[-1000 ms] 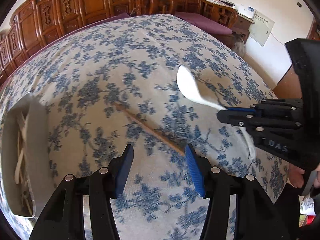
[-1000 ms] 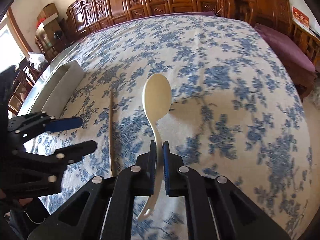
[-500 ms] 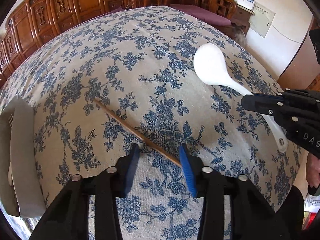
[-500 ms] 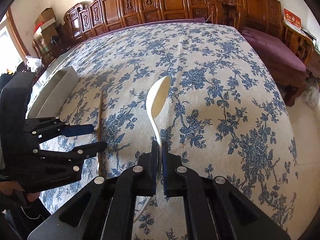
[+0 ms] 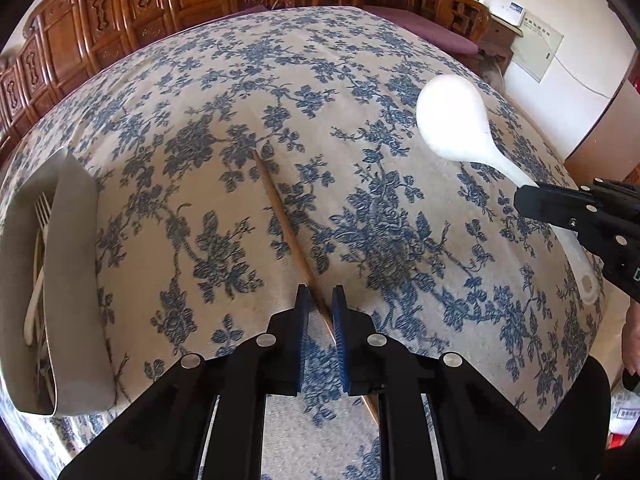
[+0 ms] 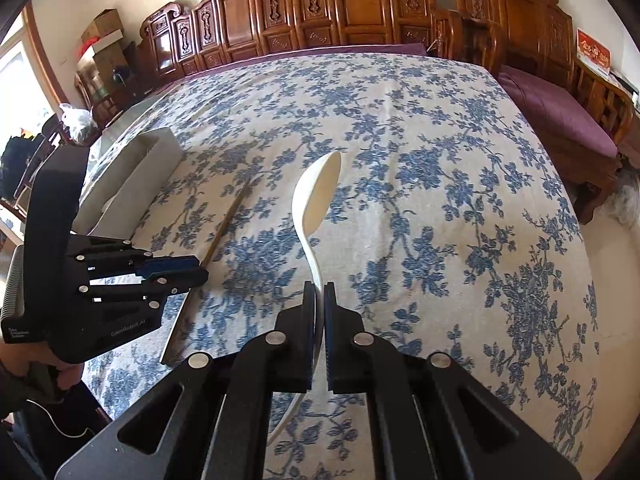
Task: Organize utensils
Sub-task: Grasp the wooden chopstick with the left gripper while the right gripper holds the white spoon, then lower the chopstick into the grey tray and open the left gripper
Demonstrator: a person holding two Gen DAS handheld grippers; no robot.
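Observation:
A wooden chopstick (image 5: 280, 216) lies on the blue floral tablecloth. My left gripper (image 5: 320, 300) has its blue pads closed around the chopstick's near part; it shows in the right wrist view (image 6: 192, 270) at the left, with the chopstick (image 6: 228, 220) running away from it. My right gripper (image 6: 319, 292) is shut on the handle of a white rice spoon (image 6: 316, 196), held above the table with its bowl pointing away. The spoon (image 5: 452, 120) and right gripper (image 5: 532, 202) show at the right of the left wrist view.
A white utensil box (image 5: 72, 280) with a fork and other utensils inside stands at the table's left edge; it shows in the right wrist view (image 6: 136, 176) too. Carved wooden chairs (image 6: 360, 4) line the far side. A purple-cushioned bench (image 6: 560, 120) stands to the right.
My left gripper's jaws have closed from wide open down onto the chopstick. My right gripper has lifted the spoon and turned it more on edge.

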